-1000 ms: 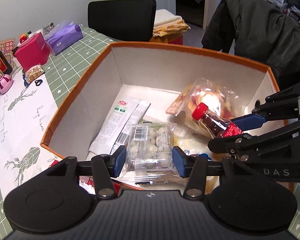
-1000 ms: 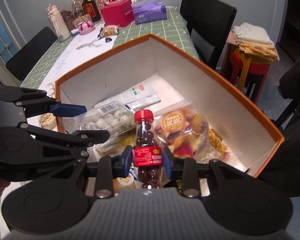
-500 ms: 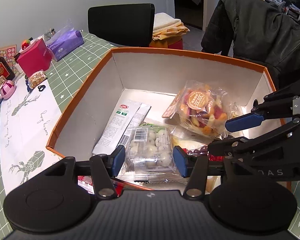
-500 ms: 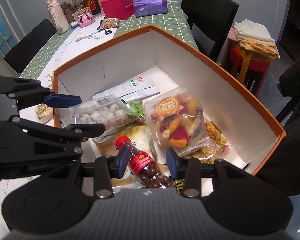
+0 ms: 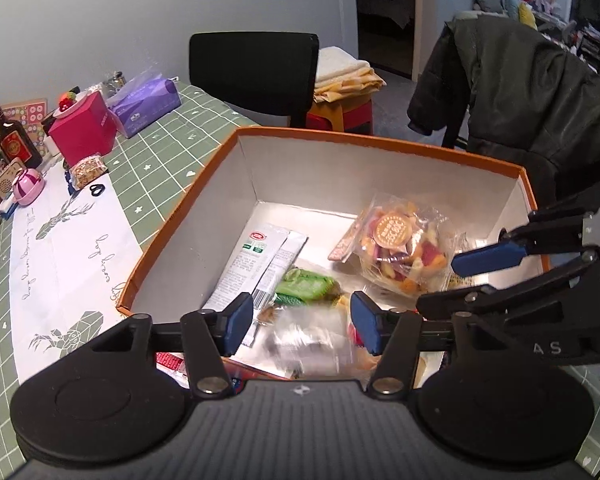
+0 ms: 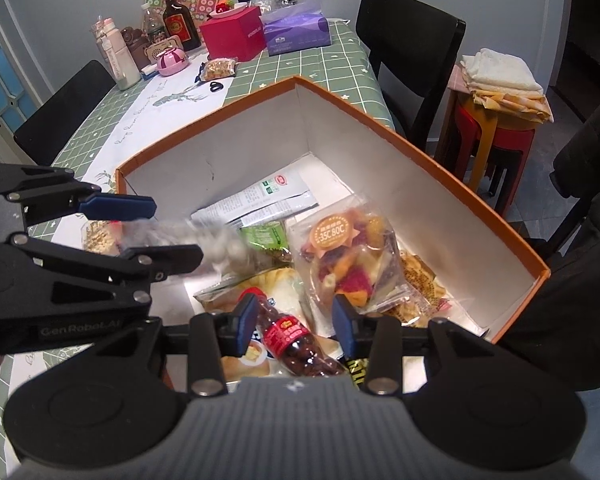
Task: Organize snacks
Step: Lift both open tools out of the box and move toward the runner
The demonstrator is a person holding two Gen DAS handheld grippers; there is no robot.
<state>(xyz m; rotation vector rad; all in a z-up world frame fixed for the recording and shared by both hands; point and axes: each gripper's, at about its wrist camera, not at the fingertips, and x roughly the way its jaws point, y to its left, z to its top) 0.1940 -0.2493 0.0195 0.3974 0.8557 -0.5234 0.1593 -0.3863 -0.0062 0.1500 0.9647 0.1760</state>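
Observation:
An orange box (image 5: 380, 142) with white walls holds snacks; it also shows in the right wrist view (image 6: 420, 152). My left gripper (image 5: 302, 320) is open above its near edge. A clear packet of white round sweets (image 5: 312, 342) is blurred in mid-fall below it, and shows in the right wrist view (image 6: 216, 240). My right gripper (image 6: 294, 318) is open. The red-capped bottle of chocolate beans (image 6: 296, 344) lies free in the box between its fingers. A bag of mixed dried fruit (image 6: 348, 256) and white sachets (image 5: 260, 256) lie inside.
A green checked tablecloth (image 6: 328, 64) carries a pink box (image 6: 236, 36), a purple tissue pack (image 6: 296, 32), bottles (image 6: 178, 20) and a small snack pack (image 6: 218, 68). Black chairs (image 6: 416, 40) and a stool with folded cloths (image 6: 500, 80) stand beside the table.
Both grippers have opened. The bottle dropped from my right gripper into the box. The sweets packet has left my left gripper and is falling. Both grippers have risen slightly.

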